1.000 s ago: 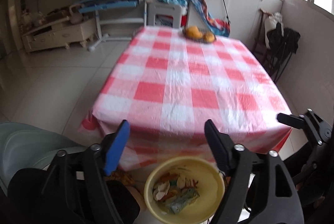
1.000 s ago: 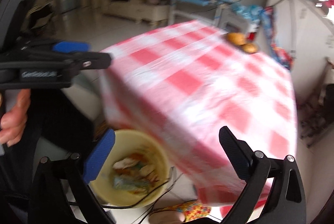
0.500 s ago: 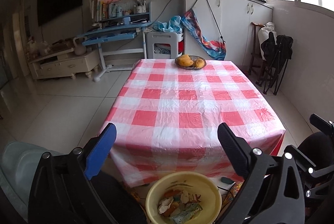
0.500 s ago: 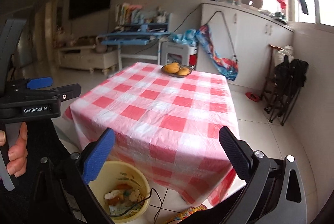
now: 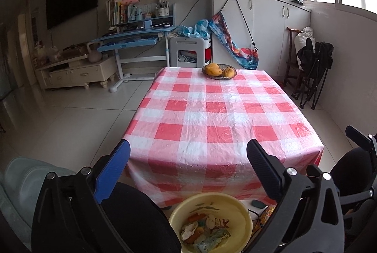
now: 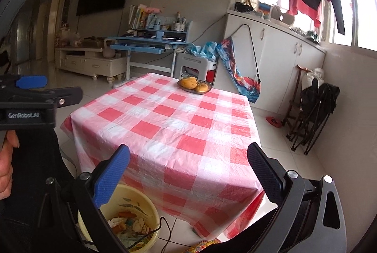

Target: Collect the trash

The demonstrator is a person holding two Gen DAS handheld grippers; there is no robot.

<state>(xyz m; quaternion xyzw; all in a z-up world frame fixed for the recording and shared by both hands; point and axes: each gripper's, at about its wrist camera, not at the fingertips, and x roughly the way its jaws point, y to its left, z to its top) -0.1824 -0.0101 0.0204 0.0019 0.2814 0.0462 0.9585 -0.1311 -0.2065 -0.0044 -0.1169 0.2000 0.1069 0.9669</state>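
A yellow basin (image 5: 209, 196) stands on the floor by the near edge of the table, with wrappers and scraps of trash (image 5: 205, 229) lying in it. My left gripper (image 5: 187, 147) hangs above the basin, open wide, with nothing between its fingers. In the right wrist view the same basin (image 6: 143, 196) sits at the lower left, partly behind the blue finger. My right gripper (image 6: 188, 149) is open and empty, over the table's near corner. The table (image 5: 223, 116) wears a red and white checked cloth.
A basket of orange fruit (image 5: 219, 70) sits at the table's far end. Folded black chairs (image 5: 315, 69) lean on the right wall. A blue desk (image 5: 132, 38) and white cabinets (image 5: 271, 24) stand behind. A black cable (image 6: 165, 229) runs over the basin's rim. A hand (image 6: 6, 165) holds the left gripper.
The left jaws have spread wider. Both views have lifted and tilted up, so the basin sits lower in each and more of the room shows. The right view has lost its blur.
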